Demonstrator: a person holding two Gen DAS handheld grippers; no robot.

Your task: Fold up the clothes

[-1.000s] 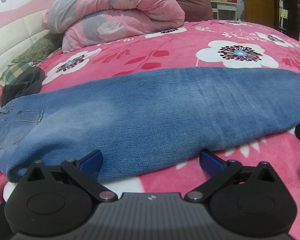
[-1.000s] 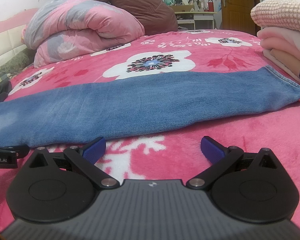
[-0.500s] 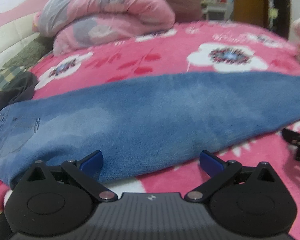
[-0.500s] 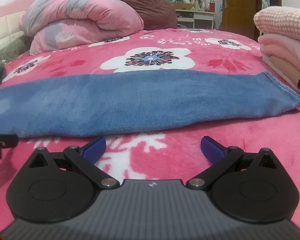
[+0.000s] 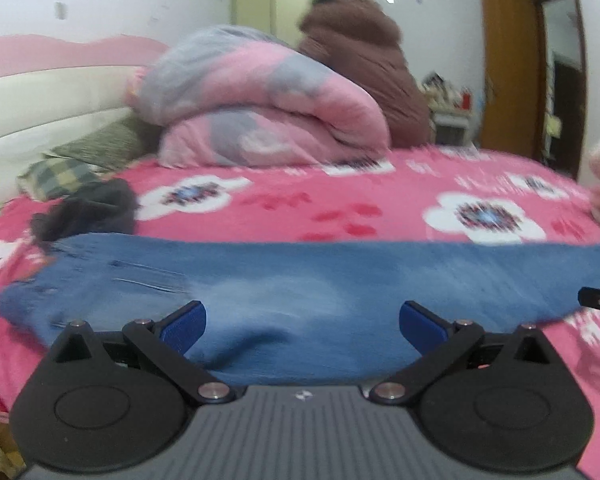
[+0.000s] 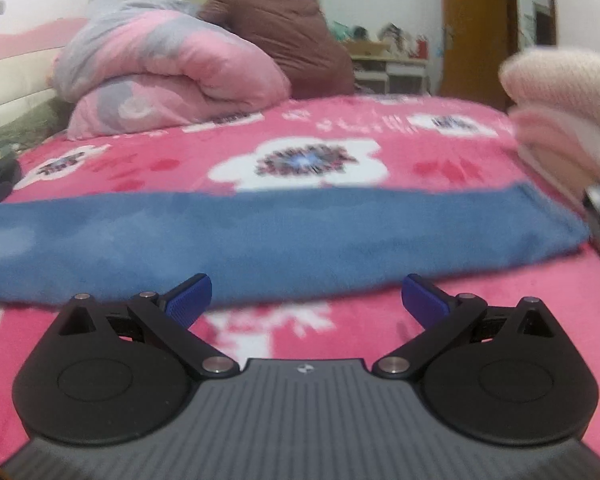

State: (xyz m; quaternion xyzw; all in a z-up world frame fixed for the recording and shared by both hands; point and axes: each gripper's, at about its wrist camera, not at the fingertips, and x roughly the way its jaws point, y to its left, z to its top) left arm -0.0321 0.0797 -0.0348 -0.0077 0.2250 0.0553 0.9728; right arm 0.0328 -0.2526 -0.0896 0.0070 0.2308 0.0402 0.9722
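Denim jeans [image 5: 340,280], blue, lay stretched lengthwise across a pink floral blanket [image 5: 300,208] on the bed; picture blurred. Left wrist view: left gripper [image 5: 302,322] low over the near edge of the jeans, blue pads [image 5: 184,326] wide apart, gripping nothing. Waist end with pocket stitching lay to the left, just beside a dark garment [image 5: 88,210]. Rolled pink-and-grey quilt [image 5: 260,120] sat behind, a brown padded coat [image 5: 364,68] beyond it. Right wrist view: right gripper [image 6: 306,300] at the near edge of the jeans [image 6: 260,236], jaws wide apart, empty. Hem end lay to the right, near a stack of folded pink knitwear [image 6: 564,112]. Quilt [image 6: 168,76] and wooden door [image 6: 476,28] stood behind.
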